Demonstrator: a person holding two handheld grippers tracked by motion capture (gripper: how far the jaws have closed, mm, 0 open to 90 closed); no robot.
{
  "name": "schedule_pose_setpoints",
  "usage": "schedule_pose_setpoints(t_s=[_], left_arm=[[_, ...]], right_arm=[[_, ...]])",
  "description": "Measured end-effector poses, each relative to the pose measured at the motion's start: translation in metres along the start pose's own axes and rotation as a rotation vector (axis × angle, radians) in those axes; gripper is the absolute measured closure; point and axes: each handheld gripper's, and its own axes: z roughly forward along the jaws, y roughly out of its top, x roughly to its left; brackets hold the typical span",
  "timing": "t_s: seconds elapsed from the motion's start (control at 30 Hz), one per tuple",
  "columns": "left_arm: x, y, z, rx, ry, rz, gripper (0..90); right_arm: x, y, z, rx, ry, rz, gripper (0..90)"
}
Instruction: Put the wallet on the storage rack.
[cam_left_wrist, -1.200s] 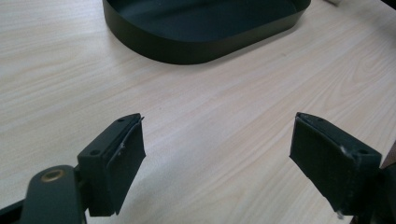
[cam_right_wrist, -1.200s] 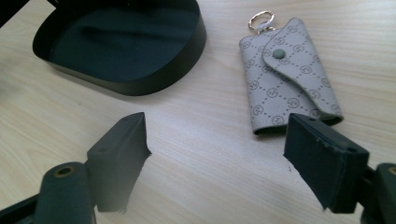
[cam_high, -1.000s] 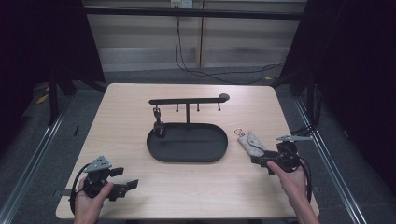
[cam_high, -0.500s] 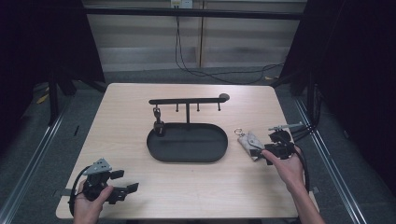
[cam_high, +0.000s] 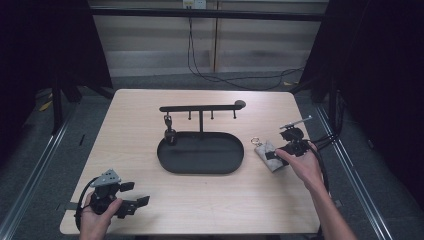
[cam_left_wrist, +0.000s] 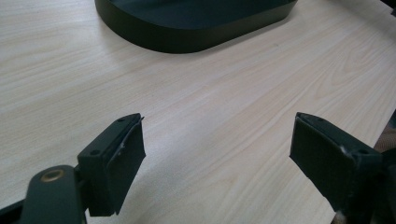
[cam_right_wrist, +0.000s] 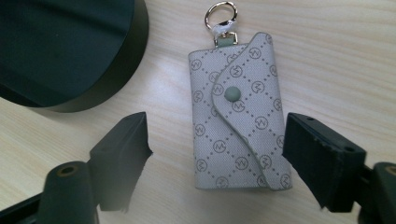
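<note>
Here, I hold my right gripper (cam_right_wrist: 215, 158) wide open around the grey key pouch (cam_right_wrist: 238, 112) beside the black tray (cam_high: 200, 152), probably to grab it; my left gripper (cam_left_wrist: 217, 161) idles open, well apart.

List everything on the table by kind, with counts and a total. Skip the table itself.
Black oval tray with hook rack: 1
Small dark item hanging from the rack: 1
Patterned grey key pouch with metal ring: 1
Hand-held tongs, left and right: 2
Total: 5
</note>
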Motion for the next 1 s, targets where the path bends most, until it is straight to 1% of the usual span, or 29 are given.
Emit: schedule_pose_setpoints(t_s=[0.07, 0.1, 0.13, 0.17, 0.2, 0.23, 0.27, 0.33, 0.37, 0.5, 0.6, 0.7, 0.73, 0.8, 0.9, 1.0], left_arm=[[0.000, 0.000, 0.000, 0.000, 0.004, 0.003, 17.6], [0.000, 0.000, 0.000, 0.002, 0.005, 0.003, 17.6], [0.000, 0.000, 0.000, 0.004, 0.006, 0.004, 17.9], [0.000, 0.000, 0.000, 0.004, 0.011, 0.005, 18.4], [0.000, 0.000, 0.000, 0.004, 0.011, 0.007, 18.6], [0.000, 0.000, 0.000, 0.005, 0.008, 0.008, 18.5], [0.000, 0.000, -0.001, 0.005, 0.004, 0.011, 18.6], [-0.002, 0.000, -0.001, 0.004, 0.002, 0.015, 18.6], [-0.002, 0.000, -0.001, 0.004, -0.002, 0.015, 18.6], [-0.003, 0.001, 0.000, 0.007, -0.003, 0.022, 18.6], [-0.004, 0.000, -0.001, 0.004, -0.011, 0.016, 18.6], [-0.005, 0.001, -0.001, 0.000, -0.018, 0.019, 18.6], [-0.006, 0.001, -0.001, -0.003, -0.015, 0.024, 18.6], [-0.006, 0.001, -0.001, -0.003, -0.021, 0.024, 18.6], [-0.006, 0.001, -0.002, -0.006, -0.014, 0.027, 18.6], [-0.005, 0.001, -0.002, -0.008, -0.013, 0.024, 18.6]], right_arm=[[0.001, 0.005, 0.003, 0.034, -0.017, -0.019, 22.4], [0.001, 0.007, 0.004, 0.042, -0.011, -0.015, 22.8], [0.000, 0.008, 0.006, 0.044, -0.004, -0.021, 23.5], [0.001, 0.010, 0.007, 0.047, -0.013, -0.025, 23.5], [0.001, 0.012, 0.008, 0.049, -0.022, -0.023, 23.9], [-0.001, 0.013, 0.009, 0.053, -0.015, -0.016, 24.0], [-0.002, 0.014, 0.011, 0.064, -0.012, -0.012, 23.8], [-0.005, 0.015, 0.015, 0.095, -0.028, -0.016, 23.9], [-0.006, 0.016, 0.016, 0.106, -0.027, -0.014, 23.9], [-0.010, 0.020, 0.019, 0.120, -0.020, -0.017, 24.4], [-0.009, 0.024, 0.022, 0.144, -0.025, -0.029, 24.6], [-0.008, 0.025, 0.026, 0.157, -0.025, -0.033, 24.8], [-0.008, 0.025, 0.029, 0.170, -0.037, -0.037, 24.7], [-0.009, 0.025, 0.033, 0.189, -0.038, -0.038, 24.6], [-0.010, 0.026, 0.037, 0.203, -0.042, -0.029, 24.7], [-0.010, 0.027, 0.043, 0.220, -0.052, -0.037, 25.0]])
